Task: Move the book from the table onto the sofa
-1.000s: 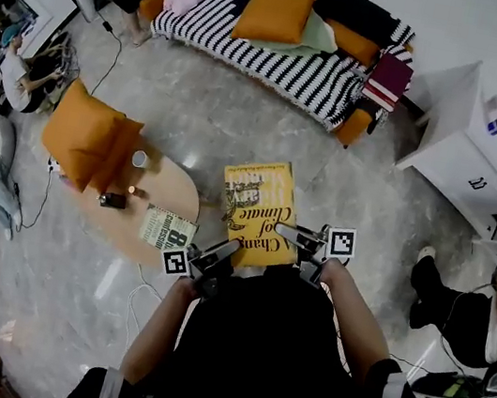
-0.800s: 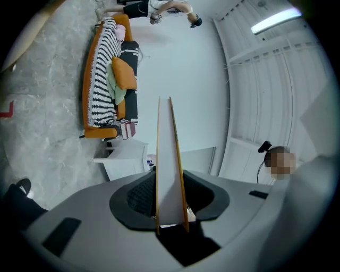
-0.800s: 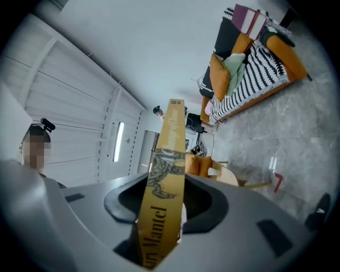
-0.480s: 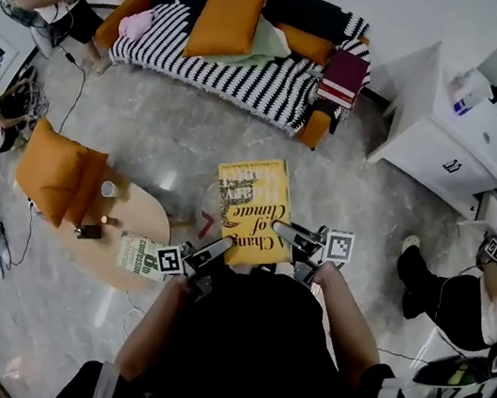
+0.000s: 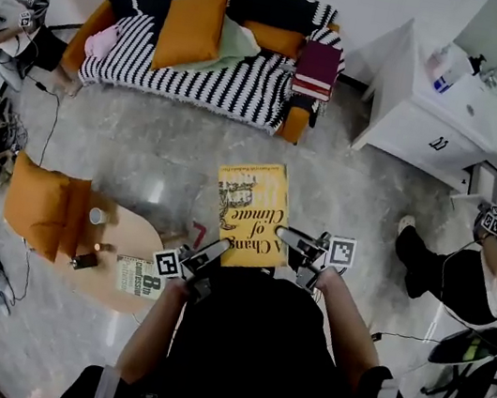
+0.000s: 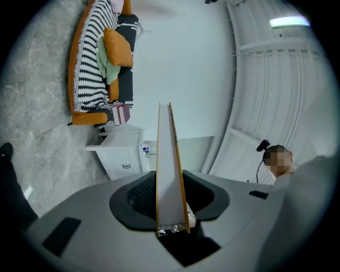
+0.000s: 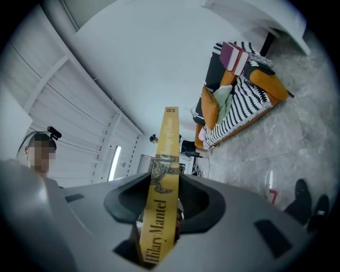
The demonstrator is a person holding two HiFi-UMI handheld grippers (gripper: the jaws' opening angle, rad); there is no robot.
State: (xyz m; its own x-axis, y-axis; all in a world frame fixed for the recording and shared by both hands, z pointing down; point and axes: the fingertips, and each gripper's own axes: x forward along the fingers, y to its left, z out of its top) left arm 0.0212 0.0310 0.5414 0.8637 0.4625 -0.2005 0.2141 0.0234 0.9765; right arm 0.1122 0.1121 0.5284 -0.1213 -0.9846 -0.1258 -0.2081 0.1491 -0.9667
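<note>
A: Where's the book?
B: Yellow book (image 5: pixel 248 212) is up over the floor (image 5: pixel 160 159), cover up, off the table (image 5: pixel 133 232), not on the sofa (image 5: pixel 203 80) yet.
A: Grip?
B: My L gripper (image 5: pixel 215 252) is clamped on its page-edge side, my R gripper (image 5: pixel 291 240) on the spine. Sofa's well ahead, w/ maroon books (image 5: pixel 316 69) at its end.

Grey marble floor (image 5: pixel 144 142) is reflecting light. White cabinet (image 5: pixel 403 135) is standing by white wall (image 5: pixel 397 5), near striped sofa (image 5: pixel 202 85). Orange cushions (image 5: pixel 43 205) are lying beside bench's (image 5: pixel 133 235) left edge.
</note>
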